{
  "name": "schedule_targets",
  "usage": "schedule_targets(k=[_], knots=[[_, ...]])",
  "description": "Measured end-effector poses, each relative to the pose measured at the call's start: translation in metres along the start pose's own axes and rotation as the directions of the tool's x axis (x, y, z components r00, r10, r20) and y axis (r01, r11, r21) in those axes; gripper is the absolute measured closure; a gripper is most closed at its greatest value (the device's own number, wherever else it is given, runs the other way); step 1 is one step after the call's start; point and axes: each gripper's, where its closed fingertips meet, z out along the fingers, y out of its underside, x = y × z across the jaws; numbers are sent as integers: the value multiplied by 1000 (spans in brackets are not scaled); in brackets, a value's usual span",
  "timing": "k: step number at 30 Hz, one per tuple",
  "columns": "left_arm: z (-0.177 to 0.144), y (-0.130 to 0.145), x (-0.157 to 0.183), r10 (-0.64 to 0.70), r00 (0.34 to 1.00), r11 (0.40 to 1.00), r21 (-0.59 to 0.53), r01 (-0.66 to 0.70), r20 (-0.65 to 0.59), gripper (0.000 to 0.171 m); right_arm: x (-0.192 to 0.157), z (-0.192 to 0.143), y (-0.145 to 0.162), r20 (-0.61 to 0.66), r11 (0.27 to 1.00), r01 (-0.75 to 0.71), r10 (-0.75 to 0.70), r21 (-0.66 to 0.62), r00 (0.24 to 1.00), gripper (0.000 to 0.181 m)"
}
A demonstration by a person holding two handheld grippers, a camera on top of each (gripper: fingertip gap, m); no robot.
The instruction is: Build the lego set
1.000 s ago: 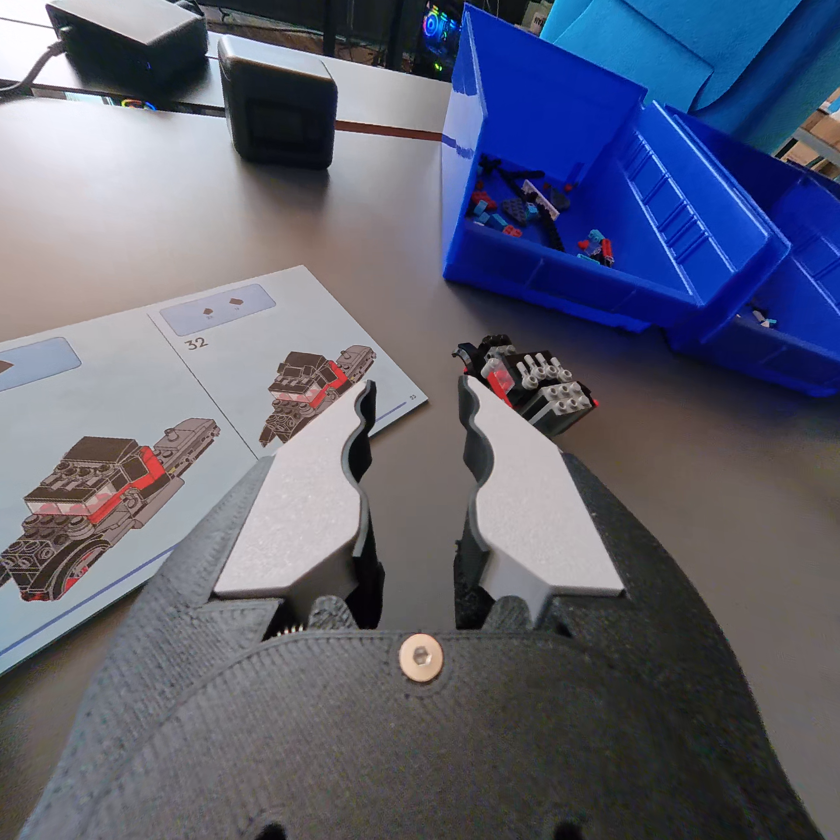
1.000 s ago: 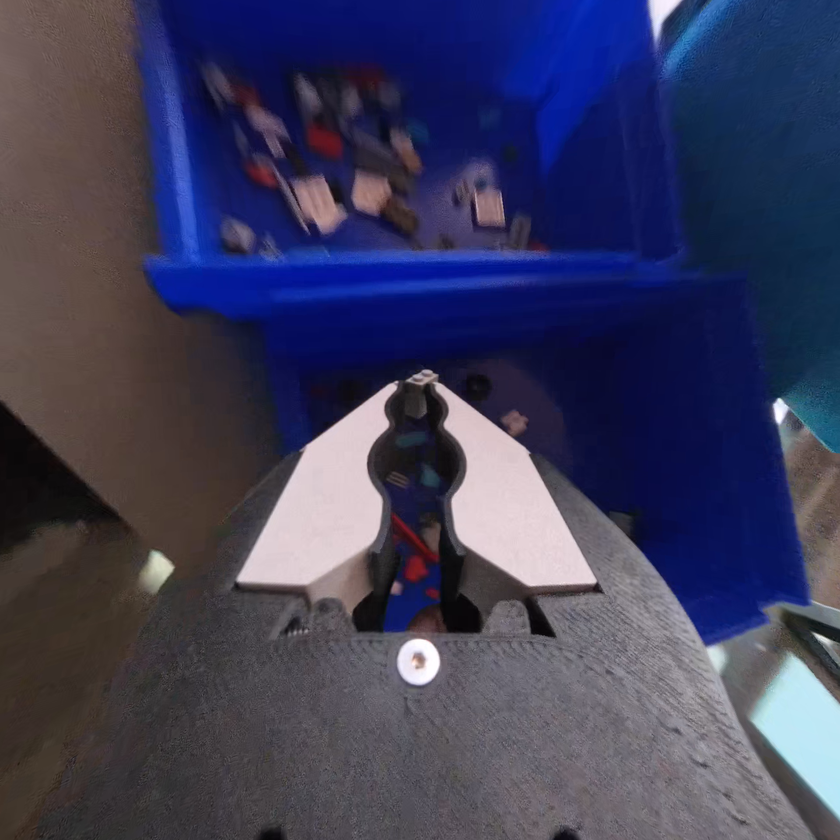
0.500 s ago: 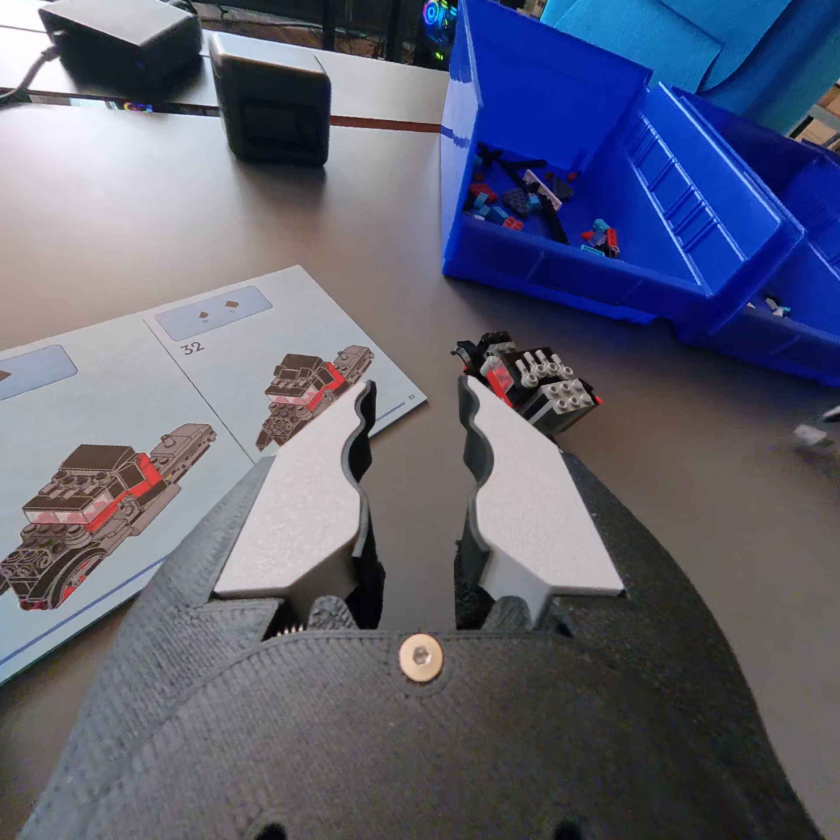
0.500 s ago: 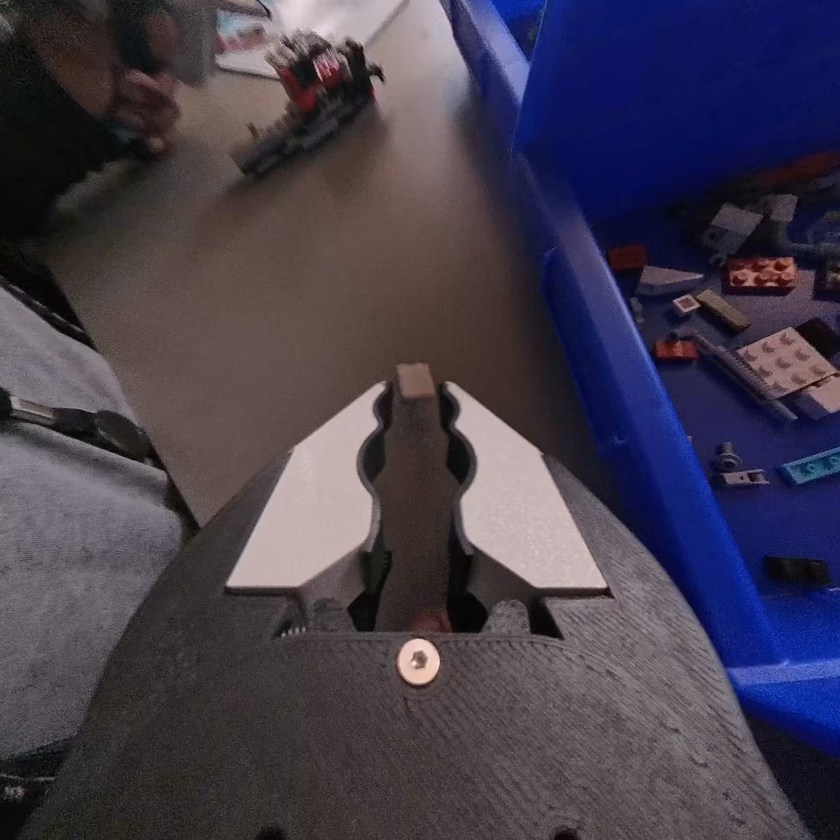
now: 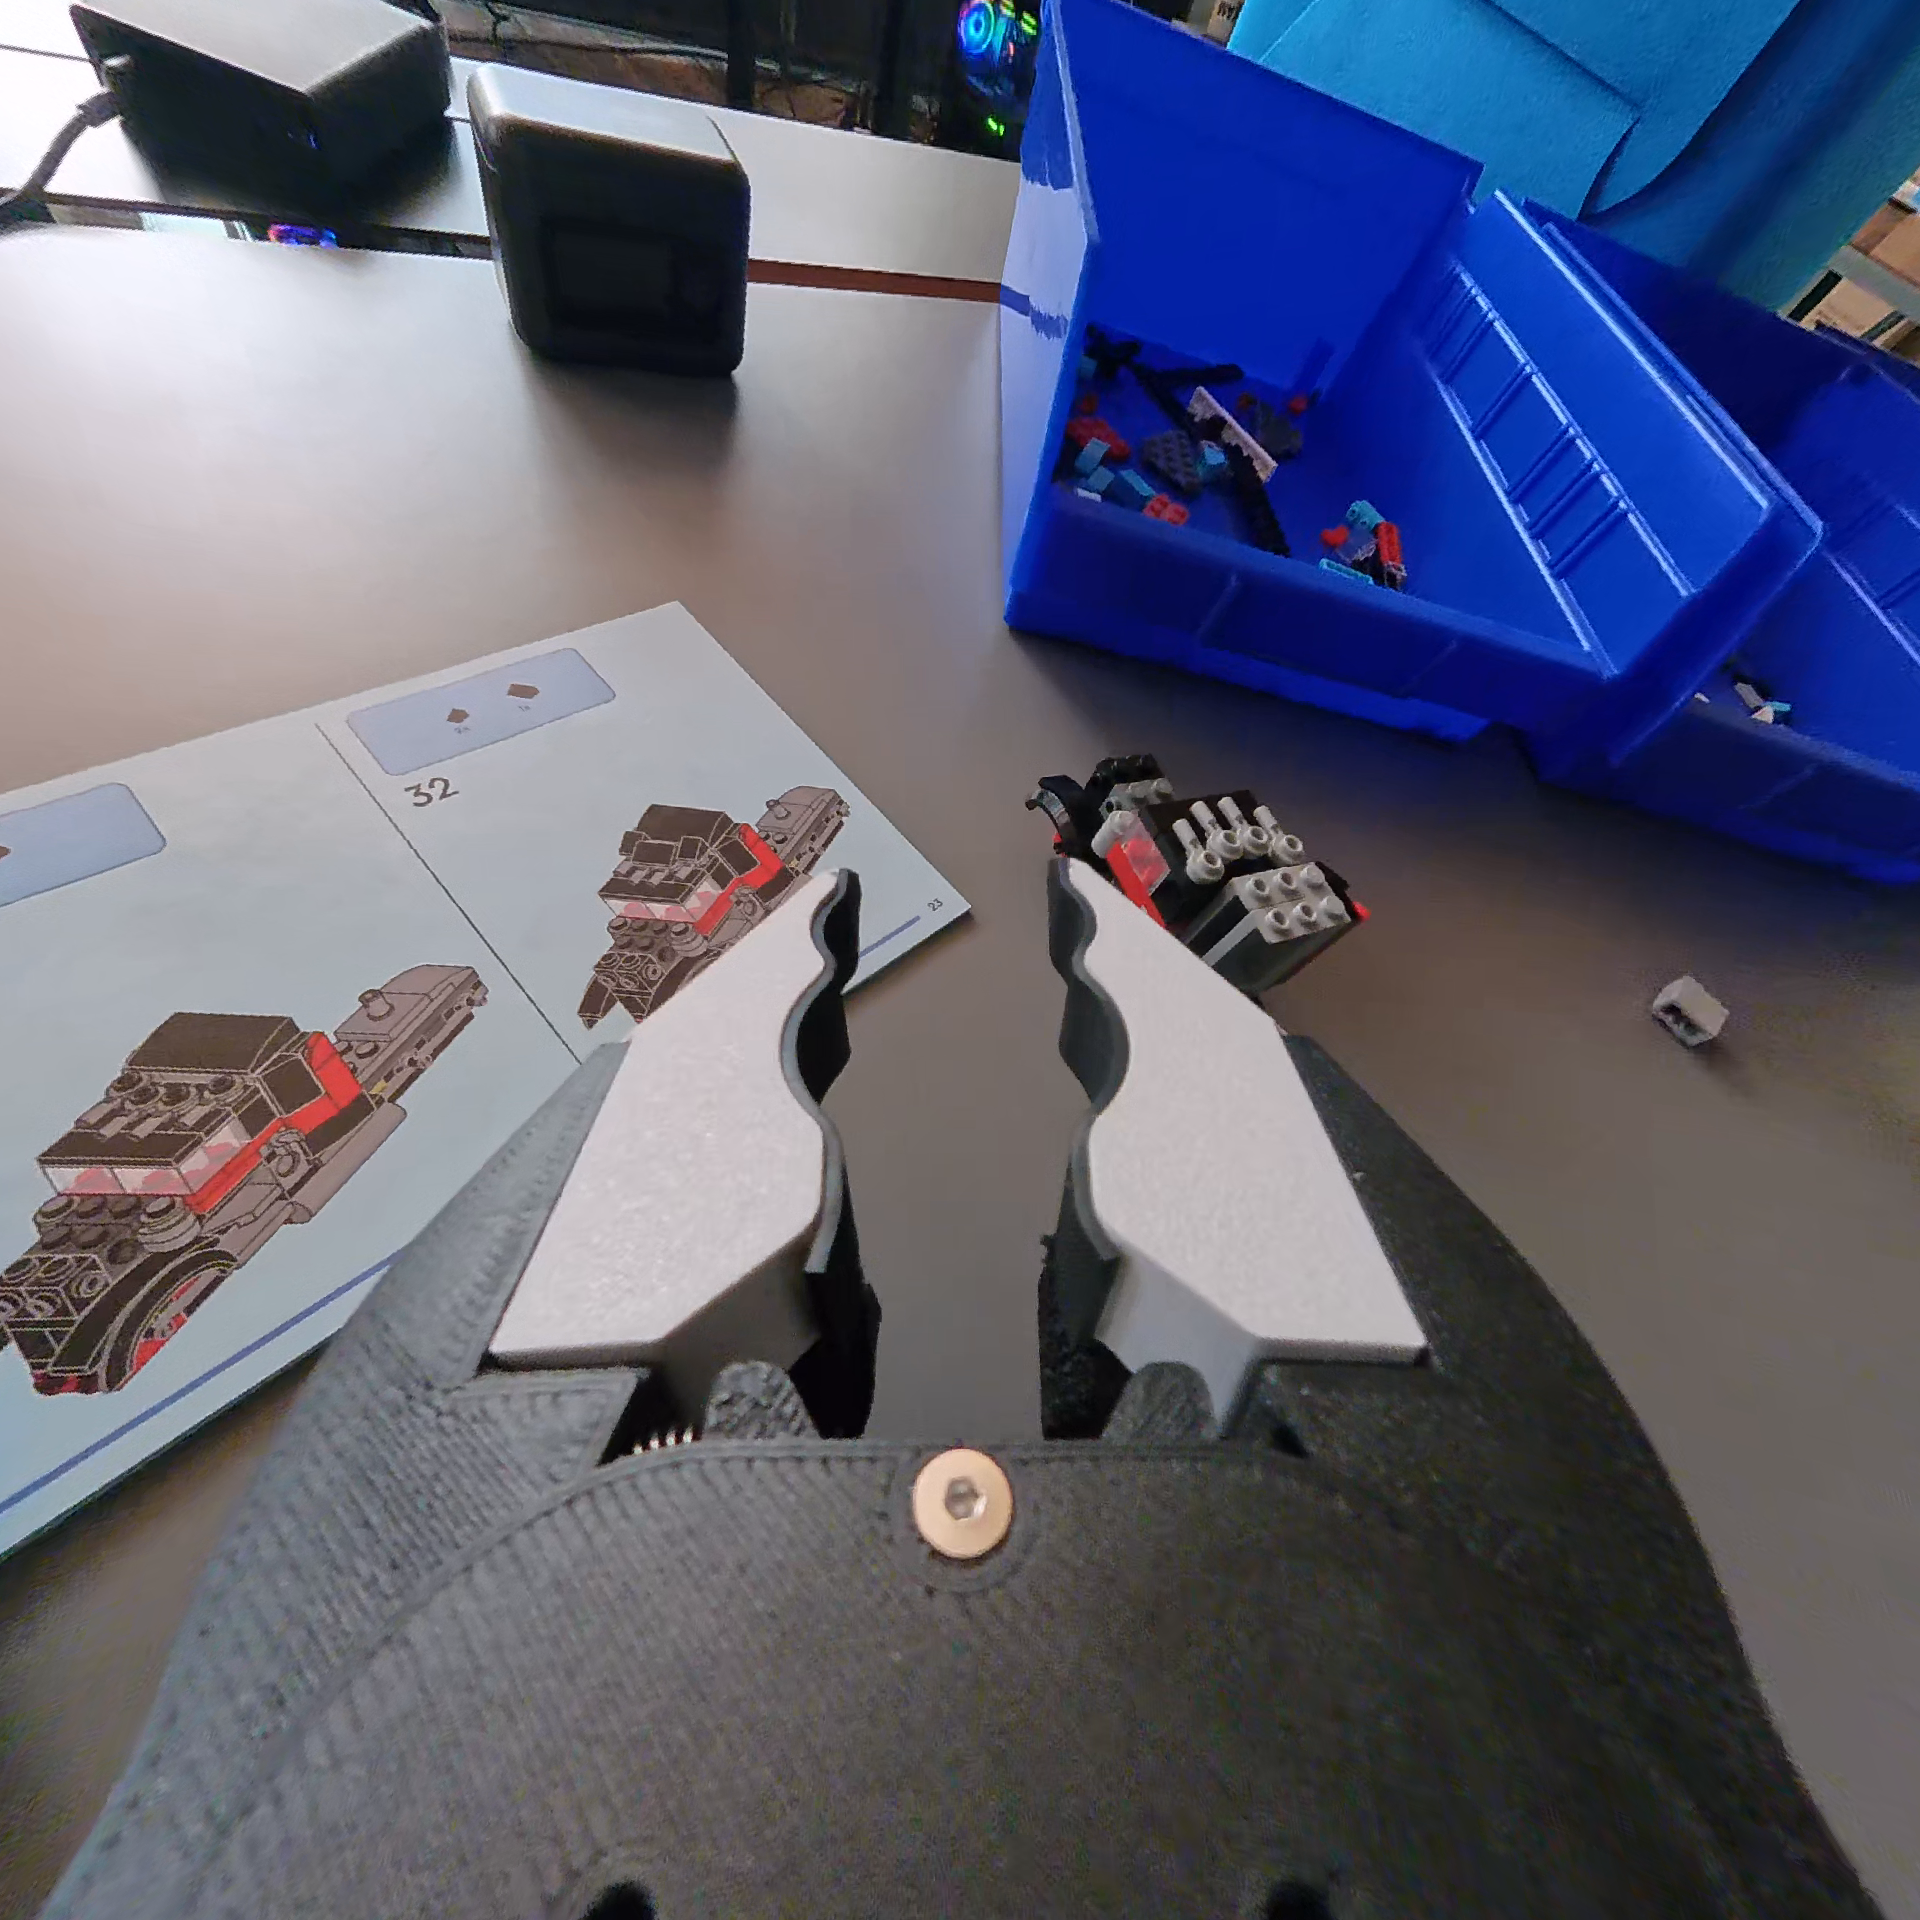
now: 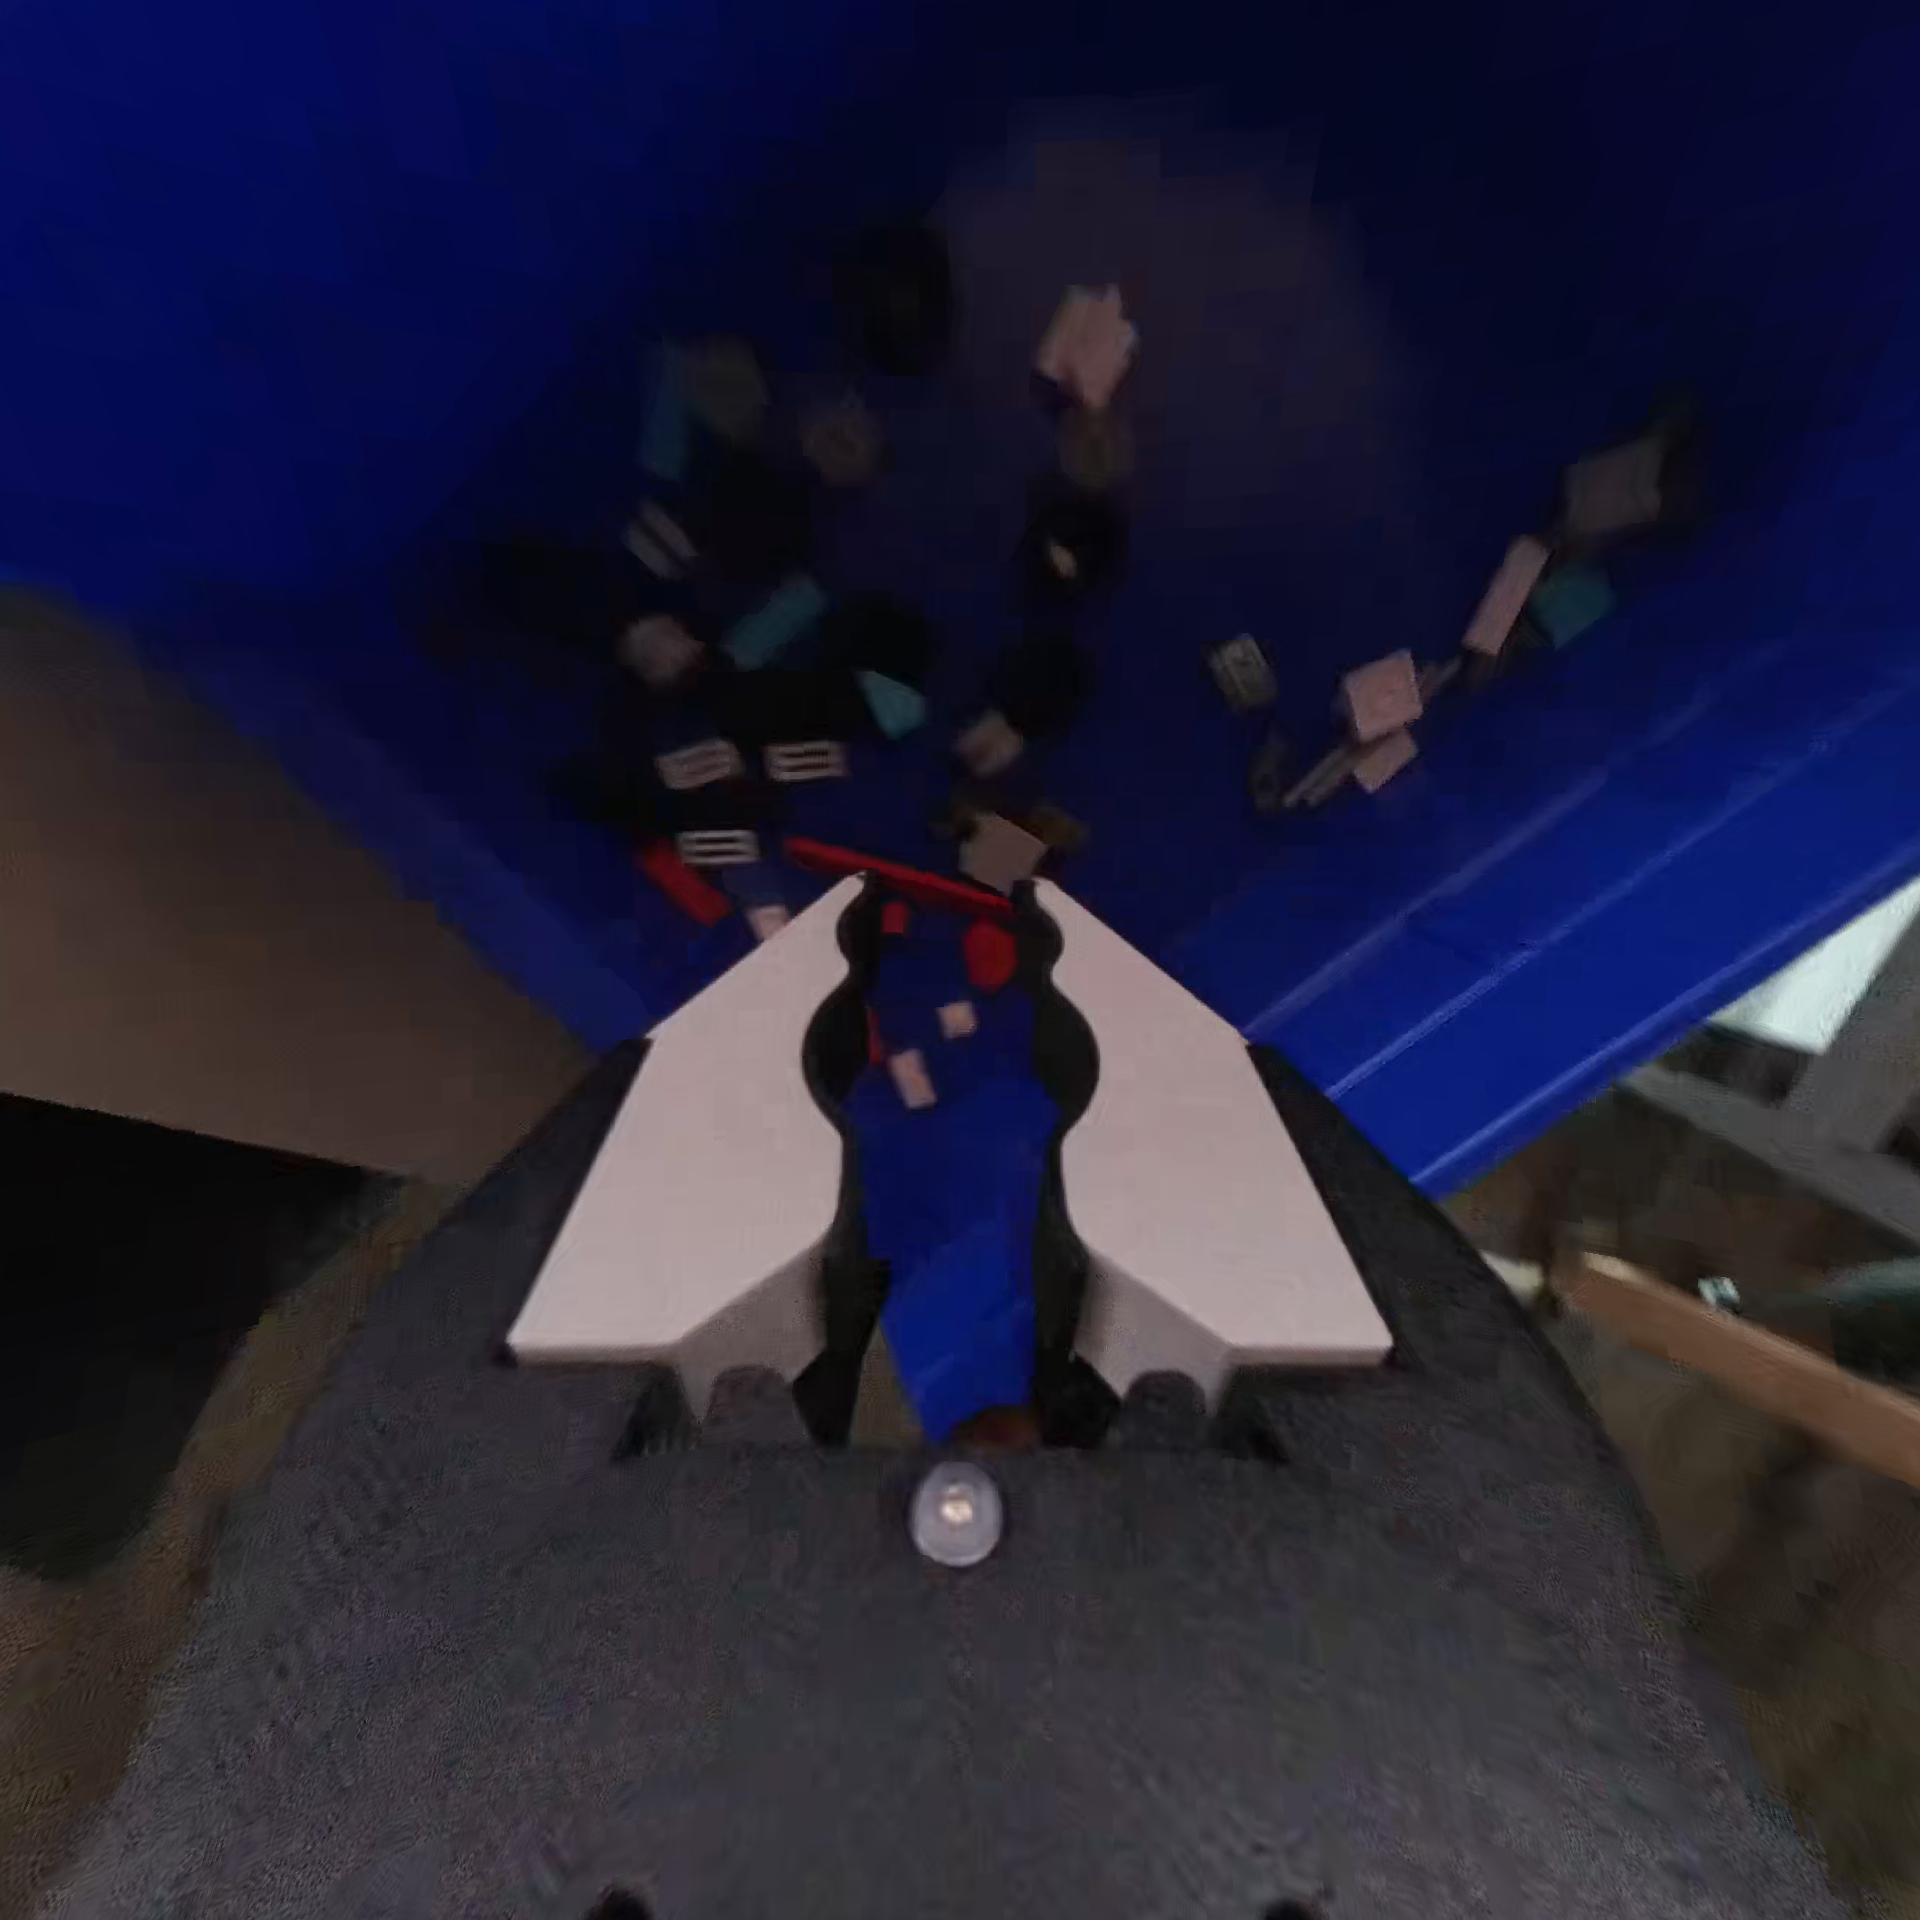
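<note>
Left wrist view: left tool [image 5: 951,883] spread, empty, beside the lego truck [image 5: 1195,868]. Light, snap-apart; grip its black body. Right tool [image 6: 940,883] slightly parted over the blue bin [image 6: 1558,935].

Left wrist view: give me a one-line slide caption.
Open left gripper above the table, between the instruction booklet and the half-built Lego vehicle; a loose grey brick lies right.

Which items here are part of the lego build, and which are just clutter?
Job:
- half-built model
- instruction booklet
- loose grey brick
- blue parts bins
- left gripper, open
- right gripper, open over bin pieces

Lying about:
- black cube device
- black box behind it
</note>
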Motion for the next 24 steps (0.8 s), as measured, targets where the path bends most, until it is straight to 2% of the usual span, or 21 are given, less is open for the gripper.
schedule_targets(k=[2,5,15,21,24], knots=[[-2,-2,-1,-3,1000,1000,20,3,5,135,10,18,5,6,995,-7,8,-100,1000,155],[-6,-4,-3,-25,1000,999,41,24,5,135,10,30,10,15,983,33,-31,-182,999,154],[-4,-2,-2,-32,999,999,24,32,-10,135,12,45,23,10,942,85,-86,-324,996,156],[-5,-4,-2,-44,999,998,40,45,-19,135,12,37,15,17,958,88,-87,-274,996,159],[-6,-4,-2,-48,999,998,44,49,-23,135,4,15,4,41,986,73,-68,-149,997,159]])
